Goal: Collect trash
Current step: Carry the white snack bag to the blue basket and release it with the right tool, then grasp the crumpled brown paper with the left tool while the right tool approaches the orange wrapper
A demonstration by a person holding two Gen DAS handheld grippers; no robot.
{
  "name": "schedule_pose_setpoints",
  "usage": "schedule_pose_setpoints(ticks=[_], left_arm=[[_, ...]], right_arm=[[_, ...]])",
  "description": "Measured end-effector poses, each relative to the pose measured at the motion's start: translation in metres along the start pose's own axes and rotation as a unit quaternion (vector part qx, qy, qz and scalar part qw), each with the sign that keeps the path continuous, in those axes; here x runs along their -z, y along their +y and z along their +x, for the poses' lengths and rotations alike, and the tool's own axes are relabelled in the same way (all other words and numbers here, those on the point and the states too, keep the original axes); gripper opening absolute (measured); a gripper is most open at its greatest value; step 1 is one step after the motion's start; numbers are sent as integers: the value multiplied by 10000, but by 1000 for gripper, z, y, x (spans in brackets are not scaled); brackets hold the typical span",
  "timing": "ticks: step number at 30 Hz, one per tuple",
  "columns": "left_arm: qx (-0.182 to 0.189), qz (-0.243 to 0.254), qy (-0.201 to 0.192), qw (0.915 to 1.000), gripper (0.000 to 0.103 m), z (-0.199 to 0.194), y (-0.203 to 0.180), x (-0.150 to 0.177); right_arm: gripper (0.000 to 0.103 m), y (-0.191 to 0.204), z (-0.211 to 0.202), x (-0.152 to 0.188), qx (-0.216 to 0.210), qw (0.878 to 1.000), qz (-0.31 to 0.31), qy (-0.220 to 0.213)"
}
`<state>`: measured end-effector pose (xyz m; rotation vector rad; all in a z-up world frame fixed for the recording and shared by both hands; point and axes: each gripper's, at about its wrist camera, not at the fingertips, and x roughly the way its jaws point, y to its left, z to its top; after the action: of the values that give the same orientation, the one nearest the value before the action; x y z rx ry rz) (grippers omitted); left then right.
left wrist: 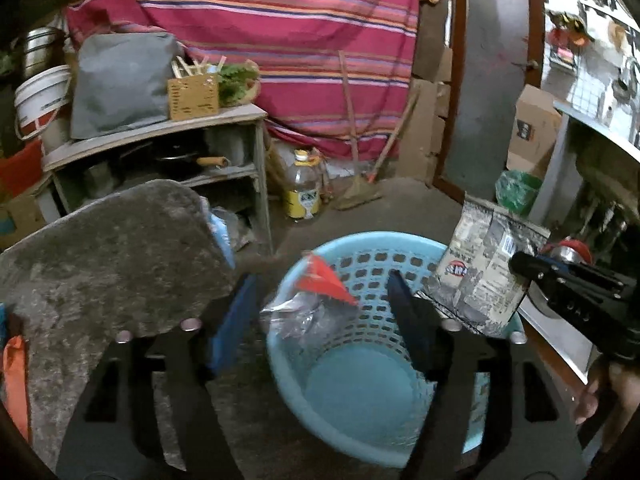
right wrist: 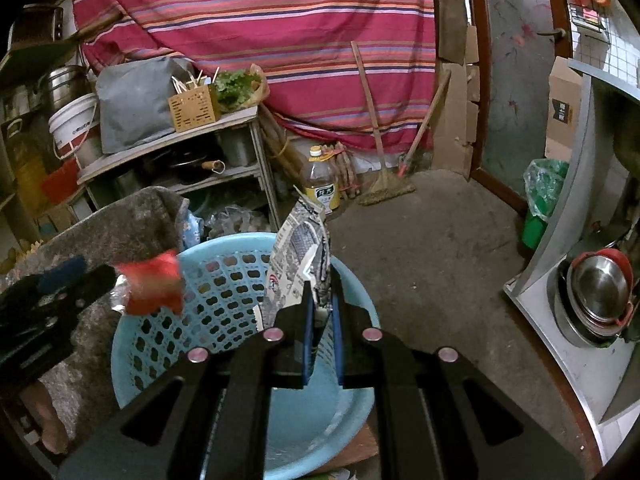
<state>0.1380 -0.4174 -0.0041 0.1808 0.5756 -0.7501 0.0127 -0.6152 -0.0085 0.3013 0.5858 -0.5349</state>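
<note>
Dropping step: left gripper [left wrist: 320, 312] spread, red wrapper [left wrist: 324, 280] falling into basket [left wrist: 360, 392]; right gripper [right wrist: 320, 304] pinching printed packet [right wrist: 300, 256] at 12 o'clock, needs releasing next

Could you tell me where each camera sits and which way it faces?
Left wrist: on the left gripper, open, looking down into the blue basket; a red wrapper blurs between its fingers; right gripper at the right edge.
Right wrist: on the right gripper, shut on a printed packet above the basket; left gripper at the left edge.
Shared: basket, wrapper, packet, striped cloth.
</note>
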Motion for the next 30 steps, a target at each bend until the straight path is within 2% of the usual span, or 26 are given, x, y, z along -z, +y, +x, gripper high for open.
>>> schedule_pose_setpoints(ticks=[2, 4, 5, 7, 10, 11, 12, 13, 14, 19, 22, 24, 30], left_arm=[[-101, -78, -64, 9999, 76, -10, 10, -1], [-288, -243, -203, 9991, 95, -22, 23, -1], [-439, -304, -303, 9981, 98, -29, 29, 0], [-652, -368, -435, 9962, 98, -42, 43, 2], [-824, -437, -428, 9947, 98, -58, 61, 6], [-911, -452, -446, 9938, 98, -63, 68, 7], [-971, -454, -459, 9932, 98, -67, 73, 8], [-1087, -457, -494, 9918, 98, -74, 81, 9], [-1211, -477, -535, 9901, 98, -81, 89, 11], [-1395, -797, -618, 9851, 98, -115, 136, 21], [-1773, -831, -643, 9785, 98, -135, 164, 33], [-1856, -921, -630, 9763, 98, -145, 180, 39], [-2579, -1052, -626, 9584, 98, -180, 237, 65]], right_arm=[[9, 5, 3, 0, -7, 10000, -35, 34], [9, 11, 6, 0, -25, 9999, -74, 66], [9, 15, 8, 0, -30, 9999, -95, 78], [10, 23, 12, 0, -40, 9998, -143, 112], [11, 38, 18, 1, 2, 9996, -224, 192], [15, 42, 19, 1, 47, 9994, -254, 209], [40, 45, 20, 2, 75, 9994, -271, 220], [71, 49, 21, 2, 123, 9993, -283, 209], [76, 53, 21, 3, 215, 9992, -296, 161], [78, 64, 16, 1, 242, 9992, -265, 145], [90, 84, 4, -1, 142, 9994, -294, -78], [92, 99, 0, -1, 84, 9992, -366, -150], [96, 161, -9, 2, -332, 9969, -680, -197]])
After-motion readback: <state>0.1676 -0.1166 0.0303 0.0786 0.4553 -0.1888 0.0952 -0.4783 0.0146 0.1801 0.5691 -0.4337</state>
